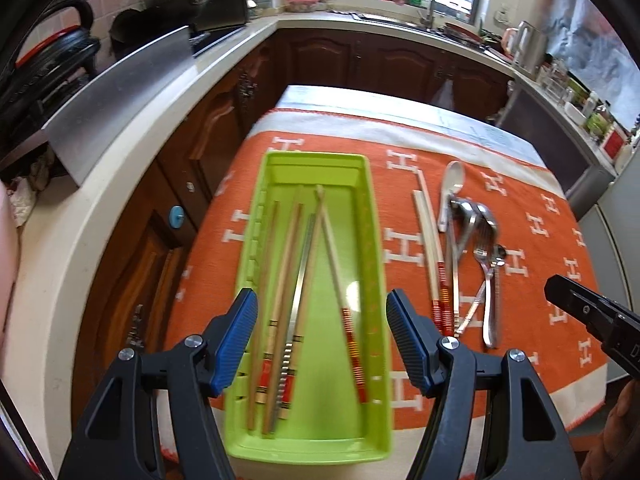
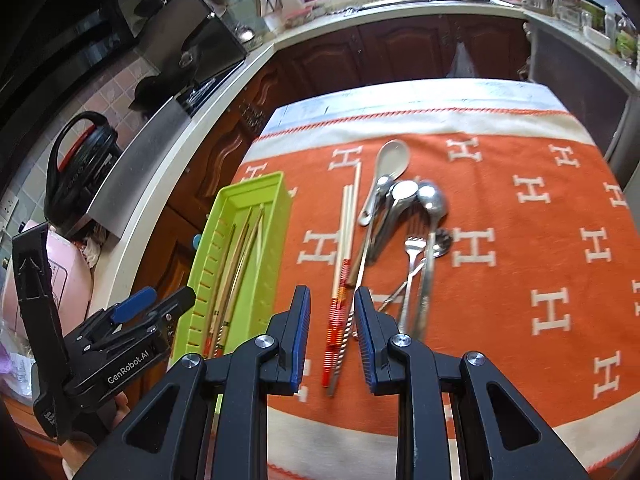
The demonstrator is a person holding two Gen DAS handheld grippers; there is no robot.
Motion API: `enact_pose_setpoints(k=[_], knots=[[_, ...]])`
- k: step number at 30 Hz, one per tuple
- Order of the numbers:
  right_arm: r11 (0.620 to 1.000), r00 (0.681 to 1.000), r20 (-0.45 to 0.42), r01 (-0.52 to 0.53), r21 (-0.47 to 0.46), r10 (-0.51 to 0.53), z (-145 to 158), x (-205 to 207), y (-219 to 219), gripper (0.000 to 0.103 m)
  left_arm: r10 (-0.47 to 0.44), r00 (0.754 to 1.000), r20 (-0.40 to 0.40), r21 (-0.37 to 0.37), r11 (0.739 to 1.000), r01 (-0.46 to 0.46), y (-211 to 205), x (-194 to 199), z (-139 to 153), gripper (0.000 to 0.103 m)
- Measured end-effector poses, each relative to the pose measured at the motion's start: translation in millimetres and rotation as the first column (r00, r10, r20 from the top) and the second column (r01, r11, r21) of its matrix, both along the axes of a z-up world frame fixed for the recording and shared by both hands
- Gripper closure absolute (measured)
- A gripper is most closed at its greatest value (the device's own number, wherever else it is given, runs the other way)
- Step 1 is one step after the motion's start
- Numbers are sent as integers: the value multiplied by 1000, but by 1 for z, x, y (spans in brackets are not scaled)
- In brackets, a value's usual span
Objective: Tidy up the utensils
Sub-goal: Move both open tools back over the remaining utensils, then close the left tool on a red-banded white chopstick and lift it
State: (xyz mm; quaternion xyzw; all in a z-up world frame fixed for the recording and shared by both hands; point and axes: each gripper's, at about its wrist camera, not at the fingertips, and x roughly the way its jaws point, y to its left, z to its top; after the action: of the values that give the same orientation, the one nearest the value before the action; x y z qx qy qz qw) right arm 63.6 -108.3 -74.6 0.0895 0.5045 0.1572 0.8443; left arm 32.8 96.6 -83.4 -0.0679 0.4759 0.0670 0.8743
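— Blue pads of the left gripper (image 1: 322, 340) stand wide apart above the green tray (image 1: 362, 436), gripping nothing.
— And the tray?
— Near the cloth's (image 2: 520, 360) left edge, with several chopsticks (image 1: 294, 304) inside.
— Right gripper (image 2: 332, 334)?
— Jaws narrowly apart, empty, over loose chopsticks (image 2: 347, 232); spoons (image 2: 430, 216) and a fork (image 2: 412, 264) lie mid-cloth.

You have one lime-green plastic tray (image 1: 362, 168) holding five chopsticks (image 1: 298, 280), three more red-banded chopsticks (image 2: 345, 240) on the orange cloth, one white ceramic spoon (image 2: 394, 158), one steel fork (image 2: 412, 256), and several steel spoons (image 2: 430, 200) too overlapped to count.
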Motion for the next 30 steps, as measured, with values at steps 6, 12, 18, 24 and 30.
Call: enact_pose_setpoints(k=[6, 12, 18, 24, 30], knots=[[999, 999, 22, 34, 16, -34, 7, -3, -27, 80, -48, 999, -21, -30, 998, 47, -22, 11, -3, 29], [998, 998, 12, 57, 26, -57, -3, -2, -46, 80, -106, 994, -31, -36, 994, 105, -48, 27, -12, 29], [996, 997, -14, 75, 41, -75, -20, 5, -62, 80, -173, 984, -43, 0, 985, 173, -77, 46, -27, 34], [995, 996, -22, 84, 48, -83, -36, 13, -72, 80, -192, 976, -104, -34, 981, 190, -87, 72, -51, 54], [994, 994, -48, 97, 59, -94, -50, 20, -80, 80, -188, 971, -144, -68, 981, 180, -89, 93, -68, 59]])
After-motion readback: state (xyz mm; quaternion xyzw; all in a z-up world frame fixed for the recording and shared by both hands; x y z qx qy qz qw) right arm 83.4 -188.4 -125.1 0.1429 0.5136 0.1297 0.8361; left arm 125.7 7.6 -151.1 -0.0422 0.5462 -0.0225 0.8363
